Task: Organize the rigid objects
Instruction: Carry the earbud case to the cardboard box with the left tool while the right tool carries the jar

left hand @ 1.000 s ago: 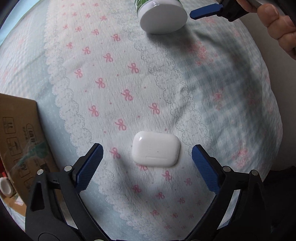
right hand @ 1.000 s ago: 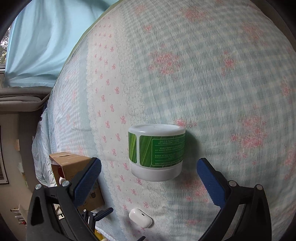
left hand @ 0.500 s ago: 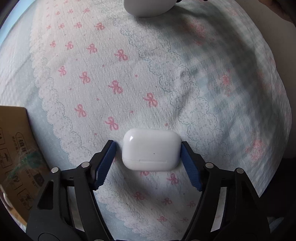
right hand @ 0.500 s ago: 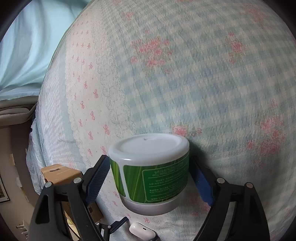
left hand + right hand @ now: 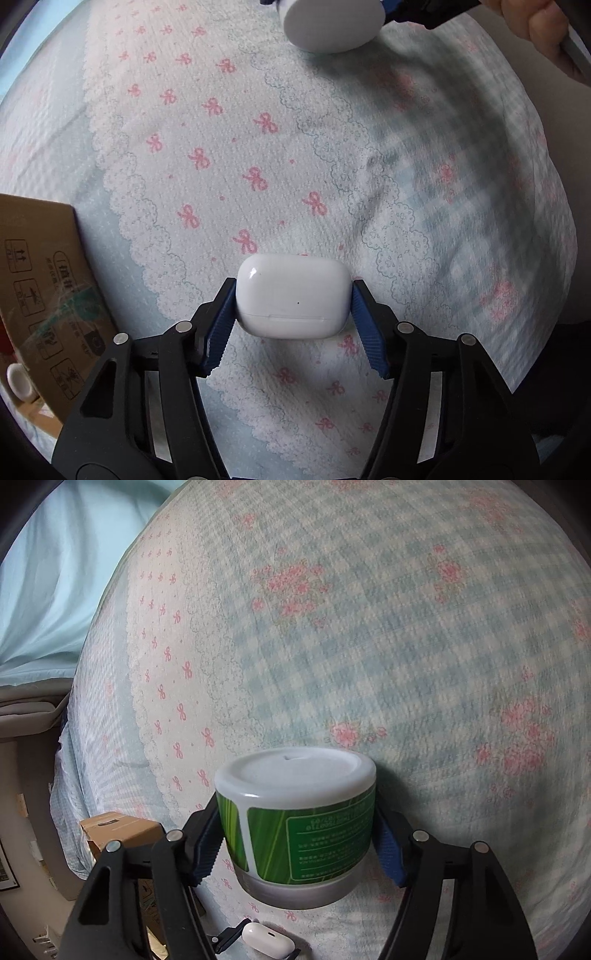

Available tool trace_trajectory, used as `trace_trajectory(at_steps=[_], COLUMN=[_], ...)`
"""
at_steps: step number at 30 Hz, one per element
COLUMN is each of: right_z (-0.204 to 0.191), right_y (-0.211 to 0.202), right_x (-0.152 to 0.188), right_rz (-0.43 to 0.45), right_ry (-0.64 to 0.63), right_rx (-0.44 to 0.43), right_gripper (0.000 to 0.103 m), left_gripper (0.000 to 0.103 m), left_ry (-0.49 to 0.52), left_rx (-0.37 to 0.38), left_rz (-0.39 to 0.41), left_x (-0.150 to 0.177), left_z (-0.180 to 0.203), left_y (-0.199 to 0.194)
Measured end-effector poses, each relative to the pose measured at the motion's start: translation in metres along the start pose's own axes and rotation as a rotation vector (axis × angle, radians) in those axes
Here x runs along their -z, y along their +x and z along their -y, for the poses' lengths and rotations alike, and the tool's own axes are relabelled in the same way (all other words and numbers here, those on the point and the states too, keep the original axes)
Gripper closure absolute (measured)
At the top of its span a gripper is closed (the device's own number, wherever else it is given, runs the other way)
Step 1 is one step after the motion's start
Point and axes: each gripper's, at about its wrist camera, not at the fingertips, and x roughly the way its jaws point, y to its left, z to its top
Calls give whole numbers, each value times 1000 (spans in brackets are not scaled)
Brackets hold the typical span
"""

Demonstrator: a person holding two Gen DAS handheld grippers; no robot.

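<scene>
Gripping, in our left hand-held gripper [image 5: 293,301], a glossy white rounded earbud case [image 5: 292,295] above the bow-printed, gingham bed cover [image 5: 229,155]. Our right hand-held gripper [image 5: 299,842] clamps a white green-labelled plastic jar [image 5: 297,819]. Brown printed cardboard box [image 5: 40,280] lies beside the bed, left.
</scene>
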Motion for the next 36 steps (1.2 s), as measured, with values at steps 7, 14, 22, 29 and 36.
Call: trace_trajectory(at_steps=[7, 14, 22, 29, 36], right_z=[-4, -32, -84, -144, -205], right_y=[-33, -100, -169, -198, -201], right_x=[20, 51, 110, 170, 237], right_rz=[24, 105, 165, 219, 285], right_ry=[16, -13, -73, -152, -124], right_rx=[-29, -59, -86, -81, -94], right_gripper=[36, 36, 36, 36, 36], left_gripper=[46, 45, 45, 45, 45], left_ry=[-78, -126, -150, -180, -163], left_rx=[8, 12, -23, -14, 14], left_rz=[61, 183, 337, 440, 474], left_x=[-3, -3, 14, 62, 122], left_z=[-17, -33, -60, -108, -176], left_y=[-49, -124, -223, -289, -332])
